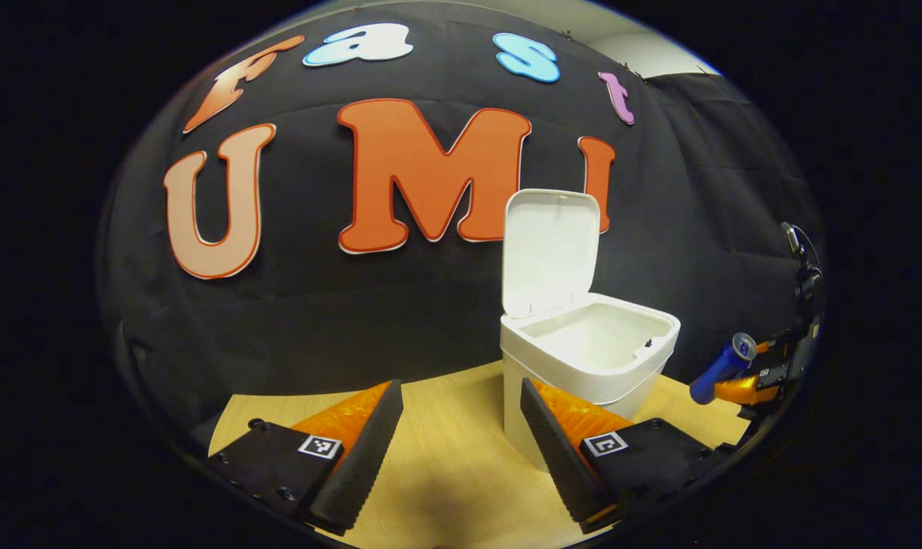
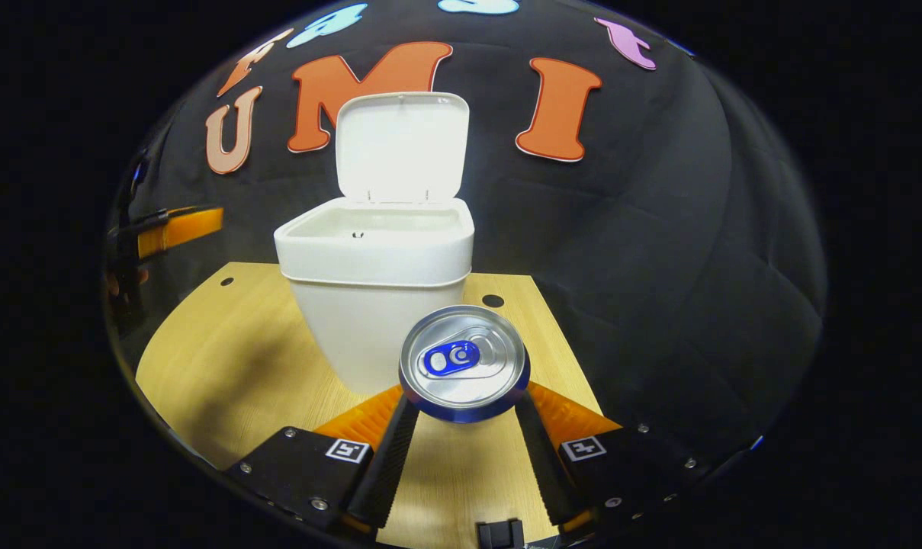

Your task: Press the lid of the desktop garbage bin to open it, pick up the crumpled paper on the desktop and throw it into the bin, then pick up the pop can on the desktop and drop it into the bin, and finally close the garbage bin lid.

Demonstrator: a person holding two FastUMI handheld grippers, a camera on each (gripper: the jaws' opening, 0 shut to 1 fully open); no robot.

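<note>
Right gripper (image 2: 464, 408) jaws clamp pop can (image 2: 464, 364) before bin (image 2: 377, 252), lid (image 2: 401, 145) up; left gripper (image 1: 461, 435) wide. I reckon drop next: carry over opening.

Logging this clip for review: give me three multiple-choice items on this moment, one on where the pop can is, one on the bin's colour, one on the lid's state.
1. Where is the pop can?
A. Between the right gripper's fingers
B. Lying on the table
C. Inside the bin

2. What colour is the garbage bin?
A. Blue
B. White
C. Black

3. How does the bin lid stand?
A. Shut flat
B. Taken off, lying beside the bin
C. Raised upright at the back

Answers: 1 A, both fingers press its sides, top end toward the camera. 2 B, body and lid are white. 3 C, the lid stands up, the opening is bare.
</note>
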